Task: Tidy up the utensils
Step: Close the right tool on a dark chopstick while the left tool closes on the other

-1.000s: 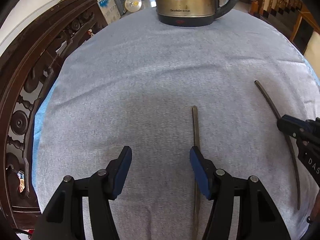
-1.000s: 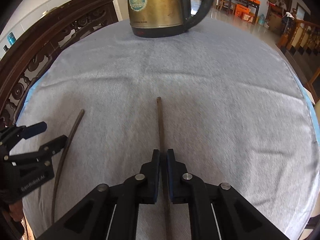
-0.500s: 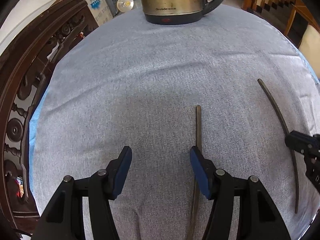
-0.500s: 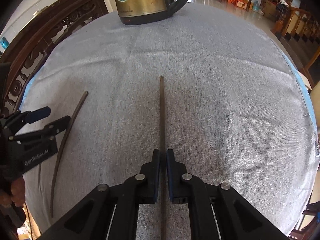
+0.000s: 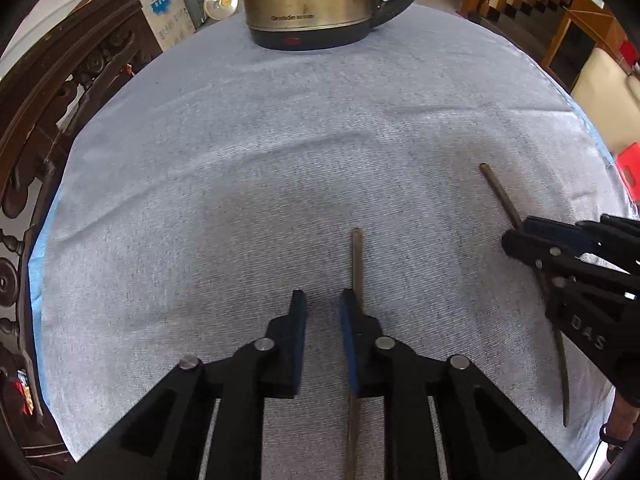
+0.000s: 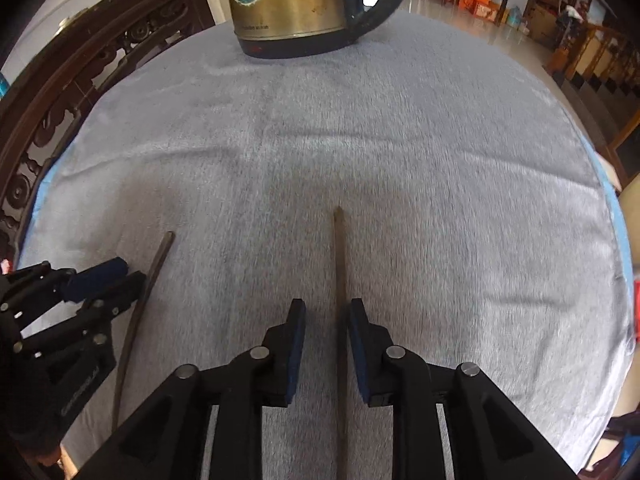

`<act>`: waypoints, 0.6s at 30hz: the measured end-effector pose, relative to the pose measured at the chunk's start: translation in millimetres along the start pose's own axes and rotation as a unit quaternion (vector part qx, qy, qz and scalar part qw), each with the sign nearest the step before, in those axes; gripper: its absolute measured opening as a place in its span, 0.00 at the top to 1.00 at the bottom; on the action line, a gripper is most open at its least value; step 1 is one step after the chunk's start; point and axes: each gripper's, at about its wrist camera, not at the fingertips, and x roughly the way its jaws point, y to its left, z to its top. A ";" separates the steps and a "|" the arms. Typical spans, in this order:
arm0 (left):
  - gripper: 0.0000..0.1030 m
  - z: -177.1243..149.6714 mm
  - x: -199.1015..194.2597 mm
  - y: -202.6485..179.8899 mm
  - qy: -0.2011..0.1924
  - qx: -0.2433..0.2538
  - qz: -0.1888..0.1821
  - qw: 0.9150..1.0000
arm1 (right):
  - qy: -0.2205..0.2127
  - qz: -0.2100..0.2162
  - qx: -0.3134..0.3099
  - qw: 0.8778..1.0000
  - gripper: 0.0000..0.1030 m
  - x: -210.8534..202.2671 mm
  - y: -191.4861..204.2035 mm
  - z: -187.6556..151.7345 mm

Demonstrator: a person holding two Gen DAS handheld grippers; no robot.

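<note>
Your left gripper (image 5: 323,312) is closing, but nothing sits between its jaws: the left chopstick (image 5: 356,264) lies on the cloth (image 5: 240,160) just outside the right-hand pad (image 5: 347,344), running under that finger. Closing here will likely miss it, so you would need to shift slightly toward the stick before squeezing. Your right gripper (image 6: 326,320) is opening, with the right chopstick (image 6: 340,256) lying on the cloth in the gap between its pads and neither pad touching it. That reads as a release, the stick set down pointing at the kettle (image 6: 296,4). In the left view the same stick (image 5: 500,196) slants off from the first, well apart from it, so the pair is not yet side by side. Both sticks are thin and flat on soft fabric, which is why you point the fingers steeply down: the pads must reach the cloth to pinch them.
</note>
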 end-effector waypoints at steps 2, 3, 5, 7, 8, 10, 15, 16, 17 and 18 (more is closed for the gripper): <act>0.91 1.0 0.4 0.5 -0.001 -0.002 -0.007 1.000 | -0.007 -0.012 -0.009 1.000 0.93 0.6 2.4 1.9; 0.92 1.1 0.4 1.2 0.000 -0.004 -0.010 1.000 | -0.009 -0.010 -0.007 1.000 0.93 1.2 2.0 2.7; 0.96 0.9 0.0 2.3 0.001 -0.006 -0.019 1.000 | -0.012 -0.003 0.000 1.000 0.93 1.4 -0.5 2.6; 0.98 0.6 -0.1 9.5 0.005 -0.016 -0.035 0.999 | -0.018 0.001 0.004 1.000 0.93 -0.7 -4.1 -3.6; 0.99 0.0 -0.1 14.1 0.008 -0.025 -0.043 0.999 | -0.021 0.006 0.006 1.000 0.93 -2.1 -5.8 -6.9; 0.99 -2.0 -1.4 21.3 0.010 -0.036 -0.049 0.998 | -0.025 0.022 0.017 0.999 0.93 -5.3 -11.8 -13.6; 0.99 -6.4 -13.8 35.3 -0.003 -0.052 -0.054 0.997 | -0.044 0.052 0.040 0.997 0.94 -16.6 -24.1 -26.8; 0.99 -8.2 -16.7 33.4 -0.001 -0.050 -0.056 0.997 | -0.050 0.057 0.043 0.996 0.94 -21.0 -26.6 -30.2; 0.99 -6.9 -16.7 32.6 0.007 -0.046 -0.066 0.997 | -0.049 0.059 0.045 0.996 0.94 -24.8 -28.8 -32.1; 0.99 -5.7 -16.4 31.0 0.017 -0.046 -0.077 0.996 | -0.047 0.060 0.047 0.996 0.94 -25.3 -29.8 -32.2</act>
